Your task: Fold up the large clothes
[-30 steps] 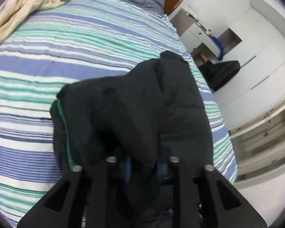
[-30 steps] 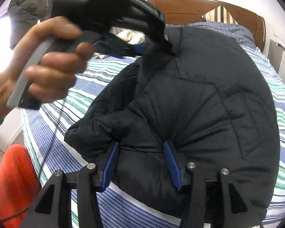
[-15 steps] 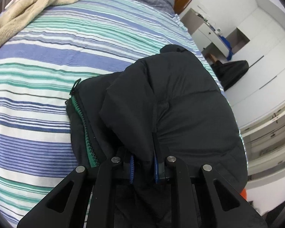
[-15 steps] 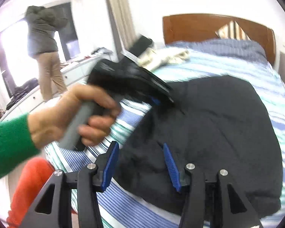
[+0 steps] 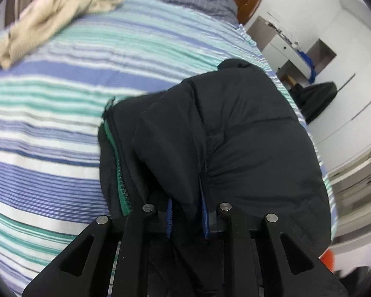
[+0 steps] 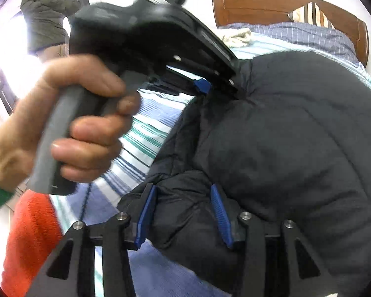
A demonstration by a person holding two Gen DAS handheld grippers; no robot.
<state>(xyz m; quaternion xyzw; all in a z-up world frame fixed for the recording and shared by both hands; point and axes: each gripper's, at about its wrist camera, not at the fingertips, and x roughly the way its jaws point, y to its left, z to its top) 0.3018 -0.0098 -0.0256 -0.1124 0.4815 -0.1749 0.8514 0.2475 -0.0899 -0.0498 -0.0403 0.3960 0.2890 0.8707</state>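
One black puffer jacket, bunched, green zip edge, striped bed

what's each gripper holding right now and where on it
Both hold the black puffer jacket. The left gripper has a fold beside the green zipper, its jaws opening. The right gripper clamps a bunched edge at the jacket's near side.

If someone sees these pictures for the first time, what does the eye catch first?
First the black jacket, bunched on the striped bed, with its green zipper showing. The left gripper has a fold between its opening jaws; the right gripper holds another. A beige cloth lies near the pillow.
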